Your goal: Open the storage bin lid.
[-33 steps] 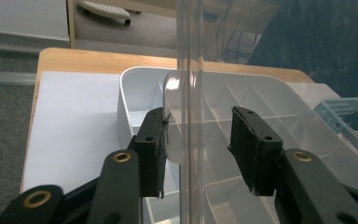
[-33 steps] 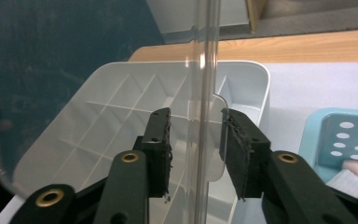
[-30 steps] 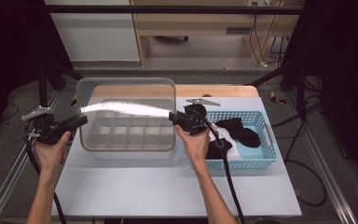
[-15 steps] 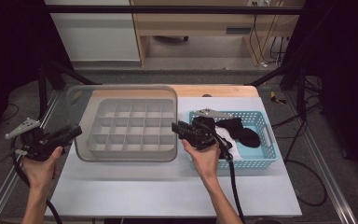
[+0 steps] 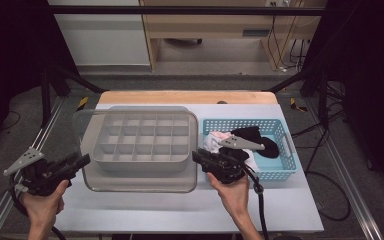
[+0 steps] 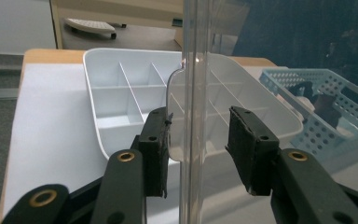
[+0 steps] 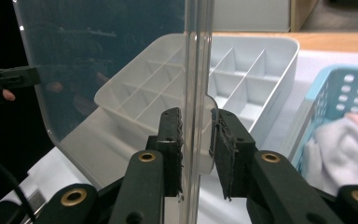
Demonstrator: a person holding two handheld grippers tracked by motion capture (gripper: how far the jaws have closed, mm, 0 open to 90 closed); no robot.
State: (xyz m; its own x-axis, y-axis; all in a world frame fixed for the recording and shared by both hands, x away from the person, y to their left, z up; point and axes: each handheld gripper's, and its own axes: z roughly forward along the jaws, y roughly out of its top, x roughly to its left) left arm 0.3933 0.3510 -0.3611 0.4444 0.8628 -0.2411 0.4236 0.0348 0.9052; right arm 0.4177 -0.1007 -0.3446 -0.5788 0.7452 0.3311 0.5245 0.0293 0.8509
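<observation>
The clear lid [image 5: 139, 182] lies flat on the worktop [image 5: 180, 210] under the divided tray [image 5: 141, 144]. Left tool [image 6: 198, 140] and right tool [image 7: 196, 137] straddle its edges, jaws parted, gripping nothing. Withdraw both tools level, avoiding lid displacement.

clear see-through lid [image 5: 139, 181] under the pale grey divider tray [image 5: 141, 142]; right of tray a light blue perforated basket [image 5: 279, 131] with black, white and pink cloth [image 5: 245, 142]; both grippers black, left gripper [image 5: 78, 162], right gripper [image 5: 198, 156]; table [image 5: 180, 210] white-grey
</observation>
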